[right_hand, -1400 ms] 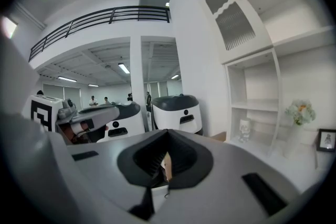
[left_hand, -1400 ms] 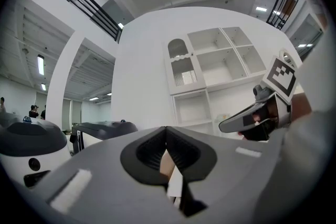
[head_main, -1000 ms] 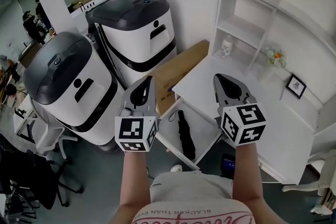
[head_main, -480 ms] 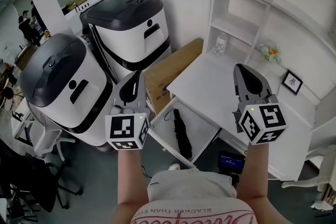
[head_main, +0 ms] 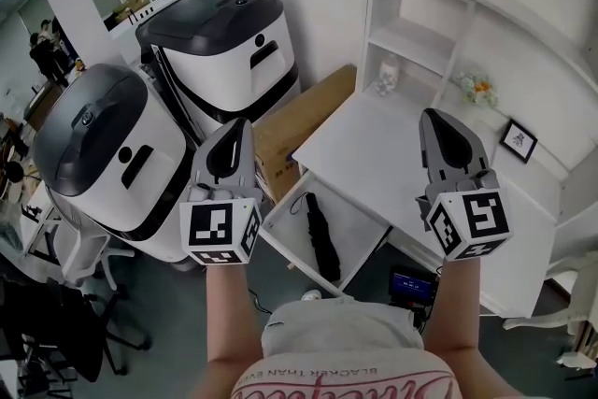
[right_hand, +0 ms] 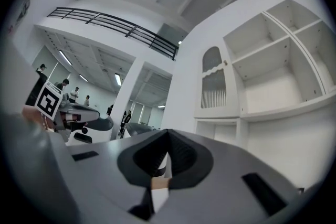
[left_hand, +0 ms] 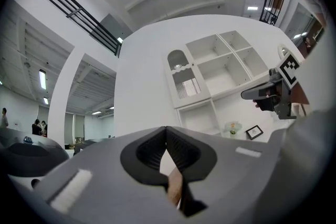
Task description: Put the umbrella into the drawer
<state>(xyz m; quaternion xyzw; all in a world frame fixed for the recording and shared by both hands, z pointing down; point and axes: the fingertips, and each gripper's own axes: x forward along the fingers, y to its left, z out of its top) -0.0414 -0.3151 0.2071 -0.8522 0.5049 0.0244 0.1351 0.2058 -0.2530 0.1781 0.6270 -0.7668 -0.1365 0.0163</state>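
A black folded umbrella (head_main: 323, 238) lies inside the open white drawer (head_main: 363, 221), which is pulled out from under the white desk (head_main: 374, 159). My left gripper (head_main: 240, 126) is held up in the air to the left of the drawer, jaws shut and empty. Over the desk top, to the right of the drawer, my right gripper (head_main: 429, 116) is also shut with nothing in it. Both point slightly upward, well above the umbrella. The left gripper view shows the right gripper (left_hand: 245, 95) against the shelves.
Two large white-and-black machines (head_main: 234, 42) (head_main: 107, 154) stand at the left, a cardboard box (head_main: 299, 121) between them and the desk. Shelves (head_main: 411, 42) hold a jar; flowers (head_main: 476, 91) and a picture frame (head_main: 517, 140) sit on the desk. Office chairs (head_main: 56, 313) are at lower left.
Both grippers have risen. The right one has swung to the right, away from above the drawer to over the desk. The umbrella has stayed in the drawer.
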